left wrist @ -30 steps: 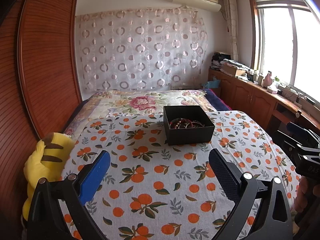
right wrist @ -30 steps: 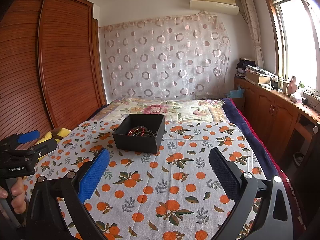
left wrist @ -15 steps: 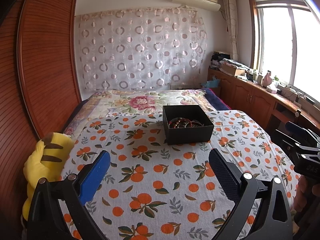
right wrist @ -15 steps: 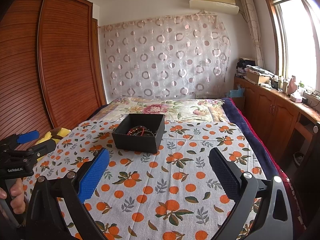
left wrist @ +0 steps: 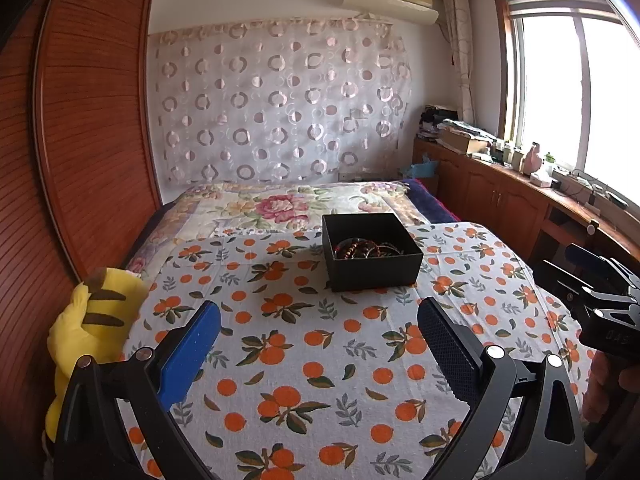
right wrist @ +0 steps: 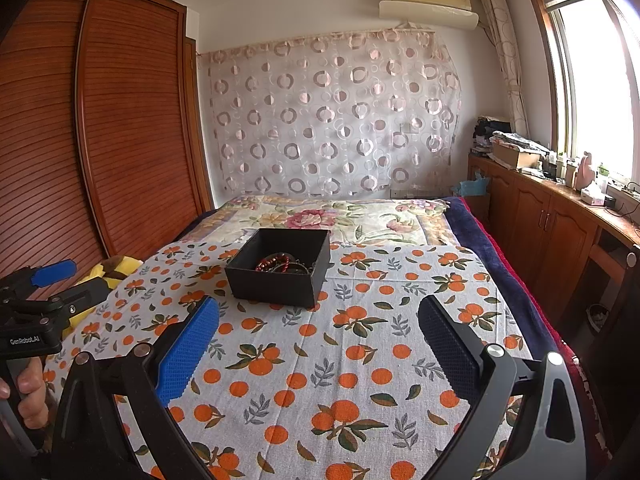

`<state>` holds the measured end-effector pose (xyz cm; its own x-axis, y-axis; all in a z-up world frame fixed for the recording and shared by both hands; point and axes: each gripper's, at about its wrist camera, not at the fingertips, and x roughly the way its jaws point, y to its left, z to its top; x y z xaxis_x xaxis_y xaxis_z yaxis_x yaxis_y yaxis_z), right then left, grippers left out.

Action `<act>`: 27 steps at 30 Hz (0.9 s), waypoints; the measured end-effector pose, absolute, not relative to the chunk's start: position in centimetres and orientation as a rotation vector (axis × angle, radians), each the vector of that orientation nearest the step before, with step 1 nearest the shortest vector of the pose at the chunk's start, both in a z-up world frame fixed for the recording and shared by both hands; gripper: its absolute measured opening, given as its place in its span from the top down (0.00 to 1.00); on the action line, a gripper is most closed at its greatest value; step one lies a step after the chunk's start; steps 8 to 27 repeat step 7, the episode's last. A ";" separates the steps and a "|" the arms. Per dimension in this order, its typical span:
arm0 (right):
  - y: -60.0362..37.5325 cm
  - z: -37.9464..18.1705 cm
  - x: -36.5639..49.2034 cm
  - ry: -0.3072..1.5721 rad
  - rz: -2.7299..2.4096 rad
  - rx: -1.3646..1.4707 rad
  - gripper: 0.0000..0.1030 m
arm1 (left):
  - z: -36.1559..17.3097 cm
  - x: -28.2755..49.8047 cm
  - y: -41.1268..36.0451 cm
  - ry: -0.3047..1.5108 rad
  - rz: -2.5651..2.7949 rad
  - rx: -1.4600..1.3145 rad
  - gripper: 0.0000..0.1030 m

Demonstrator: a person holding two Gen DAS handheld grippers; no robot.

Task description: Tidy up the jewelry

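Observation:
A black open box (left wrist: 372,252) (right wrist: 280,268) sits in the middle of the bed on an orange-patterned cloth. Inside it lies a tangle of jewelry (left wrist: 366,249) (right wrist: 280,263), with red beaded bracelets and dark chains. My left gripper (left wrist: 320,344) hovers open over the cloth, well short of the box, with nothing between its fingers. My right gripper (right wrist: 320,344) is also open and empty, on the near right side of the box. Each gripper shows at the edge of the other's view, held in a hand.
A yellow striped plush toy (left wrist: 86,328) lies at the bed's left edge beside a wooden wardrobe (left wrist: 80,120). A floral quilt (left wrist: 288,204) covers the far part of the bed. A wooden cabinet (right wrist: 560,232) with clutter runs under the window on the right.
Both views have shifted very slightly; the box sits a touch lower and closer in the frames. Both grippers stay open and empty.

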<state>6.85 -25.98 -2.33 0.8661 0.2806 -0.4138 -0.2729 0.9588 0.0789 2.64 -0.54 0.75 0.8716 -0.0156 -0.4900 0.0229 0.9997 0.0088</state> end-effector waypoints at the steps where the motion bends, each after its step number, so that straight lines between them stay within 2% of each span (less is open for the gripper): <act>1: -26.0 -2.3 6.9 0.436 0.290 0.018 0.03 | 0.8 2.6 -0.6 0.512 -0.018 0.015 0.07; 27: -26.0 -2.3 6.9 0.436 0.290 0.018 0.03 | 0.7 2.6 -0.7 0.512 -0.019 0.013 0.07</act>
